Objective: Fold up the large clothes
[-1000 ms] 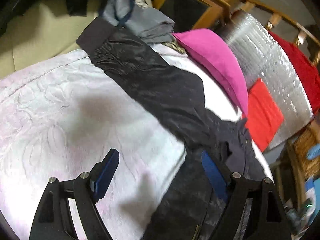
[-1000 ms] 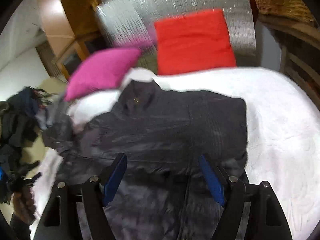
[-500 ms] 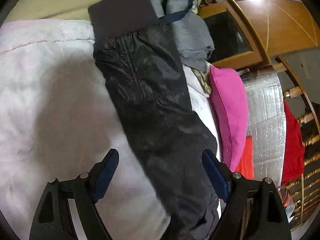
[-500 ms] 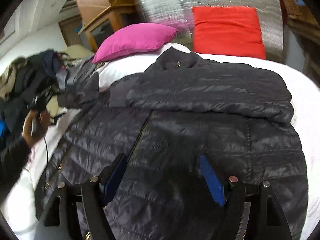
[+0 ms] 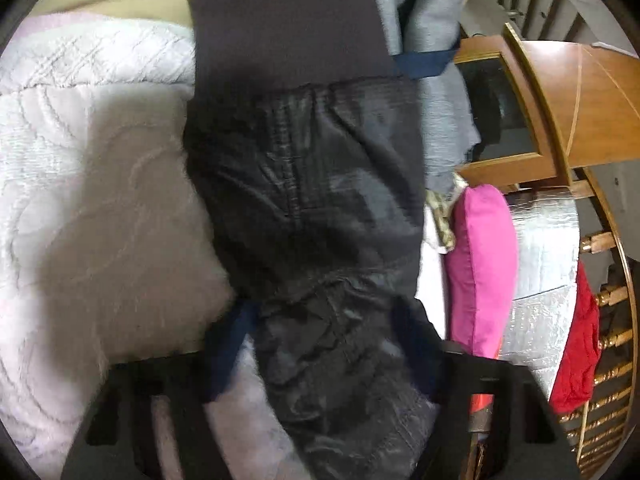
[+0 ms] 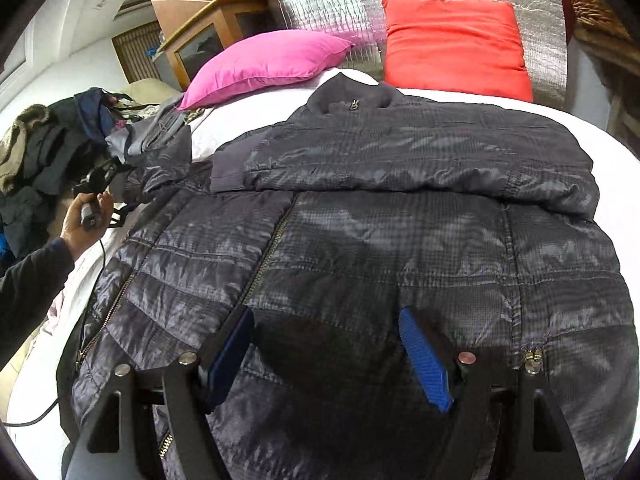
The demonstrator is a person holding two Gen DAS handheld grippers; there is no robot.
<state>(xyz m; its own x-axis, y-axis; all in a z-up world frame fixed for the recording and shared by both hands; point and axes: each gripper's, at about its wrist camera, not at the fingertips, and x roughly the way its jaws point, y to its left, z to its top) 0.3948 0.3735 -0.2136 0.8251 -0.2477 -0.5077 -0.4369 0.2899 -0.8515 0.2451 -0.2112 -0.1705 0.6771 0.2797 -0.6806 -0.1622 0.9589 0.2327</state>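
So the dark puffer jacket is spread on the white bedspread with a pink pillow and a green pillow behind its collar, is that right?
Not quite: the second pillow is red, not green. The right wrist view shows it beside the pink pillow, behind the collar of the dark puffer jacket on the white bedspread.

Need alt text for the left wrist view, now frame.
The left tool is closing around a dark quilted jacket sleeve that runs up the frame across a pale quilted bedspread. A pink pillow and wooden cabinet sit right.
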